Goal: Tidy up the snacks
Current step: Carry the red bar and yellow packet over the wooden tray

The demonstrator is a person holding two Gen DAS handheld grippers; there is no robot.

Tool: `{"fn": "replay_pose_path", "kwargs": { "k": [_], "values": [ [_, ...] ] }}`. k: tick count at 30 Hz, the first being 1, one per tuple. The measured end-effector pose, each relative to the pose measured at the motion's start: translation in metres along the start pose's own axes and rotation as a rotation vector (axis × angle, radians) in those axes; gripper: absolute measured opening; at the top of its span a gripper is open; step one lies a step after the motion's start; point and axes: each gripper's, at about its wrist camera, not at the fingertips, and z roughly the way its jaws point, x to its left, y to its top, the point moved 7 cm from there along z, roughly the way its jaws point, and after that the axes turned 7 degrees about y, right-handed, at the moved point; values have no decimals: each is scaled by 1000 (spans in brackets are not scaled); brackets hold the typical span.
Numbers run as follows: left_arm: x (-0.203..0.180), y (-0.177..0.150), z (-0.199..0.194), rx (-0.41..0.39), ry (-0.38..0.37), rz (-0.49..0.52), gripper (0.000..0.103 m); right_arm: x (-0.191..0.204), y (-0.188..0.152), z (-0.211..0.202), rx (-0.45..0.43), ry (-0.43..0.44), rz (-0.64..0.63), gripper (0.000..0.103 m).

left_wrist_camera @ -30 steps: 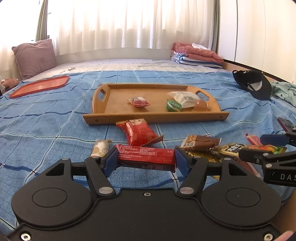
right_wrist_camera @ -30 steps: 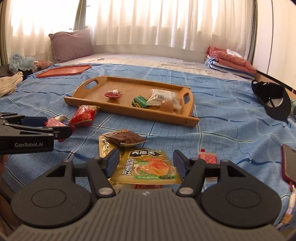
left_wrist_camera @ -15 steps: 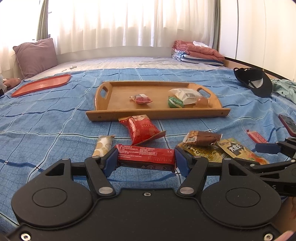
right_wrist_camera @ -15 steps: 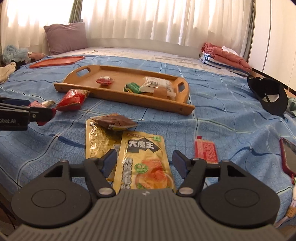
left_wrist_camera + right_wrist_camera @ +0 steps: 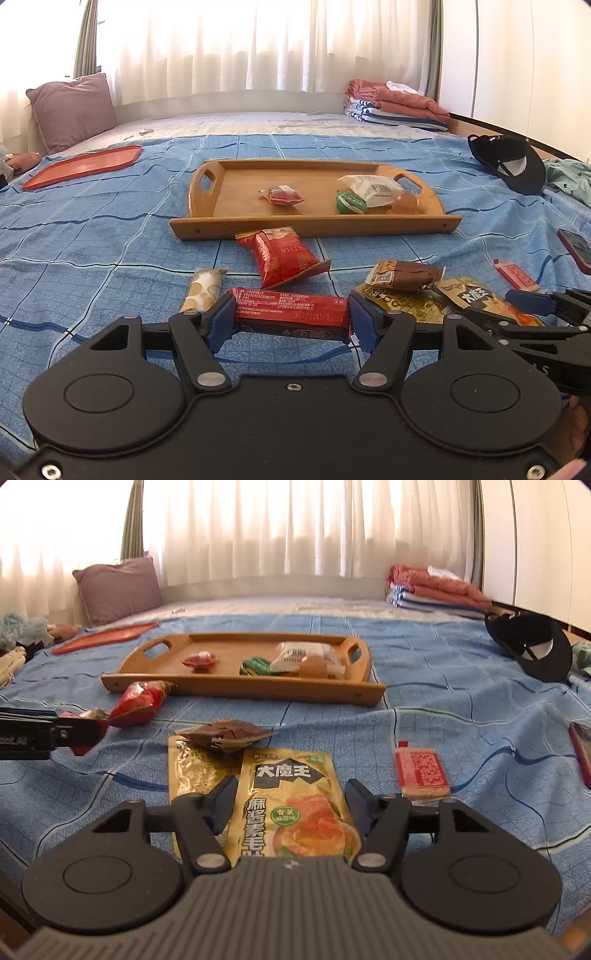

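Your left gripper (image 5: 291, 319) is clamped on the red snack bar (image 5: 291, 314), held crosswise between its jaws. Your right gripper (image 5: 290, 805) is spread open astride the yellow pouch (image 5: 295, 801). Straight ahead lies the wooden tray (image 5: 236, 686).

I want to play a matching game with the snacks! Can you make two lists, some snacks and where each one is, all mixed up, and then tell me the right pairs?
Things:
1. long red bar
2. green packet
3. yellow pouch
4. brown packet

Places:
A. lying on the blanket between the open right gripper fingers
B. in the wooden tray
C. clamped in the left gripper
D. resting on the gold pouch

Pairs: 1-C, 2-B, 3-A, 4-D
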Motion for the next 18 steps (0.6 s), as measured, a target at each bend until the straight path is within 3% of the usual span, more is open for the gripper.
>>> {"fn": "replay_pose_path", "kwargs": {
  "k": [18],
  "values": [
    [-1, 36, 2, -23, -1, -17, 64, 10, 47, -31, -134, -4, -55, 66]
  ]
}}
